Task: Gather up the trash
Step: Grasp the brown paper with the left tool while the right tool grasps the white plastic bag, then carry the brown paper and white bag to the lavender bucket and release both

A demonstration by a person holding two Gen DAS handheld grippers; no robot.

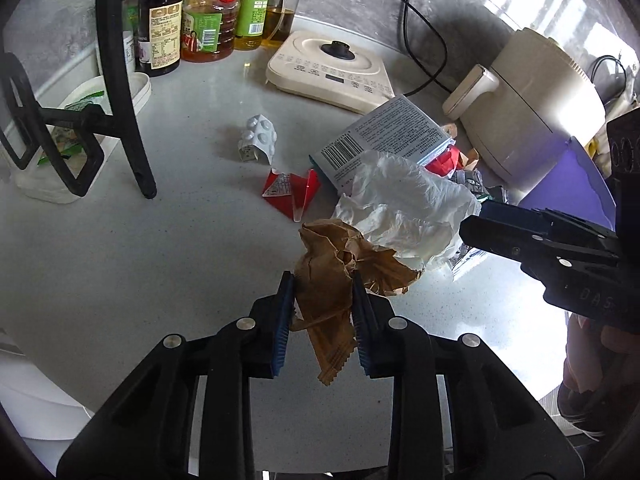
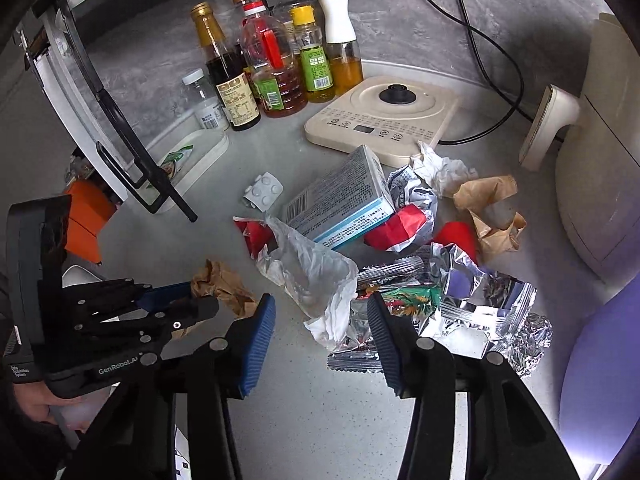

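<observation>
Two grippers are seen over the counter w/ a trash pile. Left gripper is nearly closed, pads pressed on a crumpled brown paper wrapper at the pile's near-left edge. Right gripper is held half open, a white plastic bag sitting between its fingers, not clamped. Foil wrappers are bunched just right of it.
</observation>
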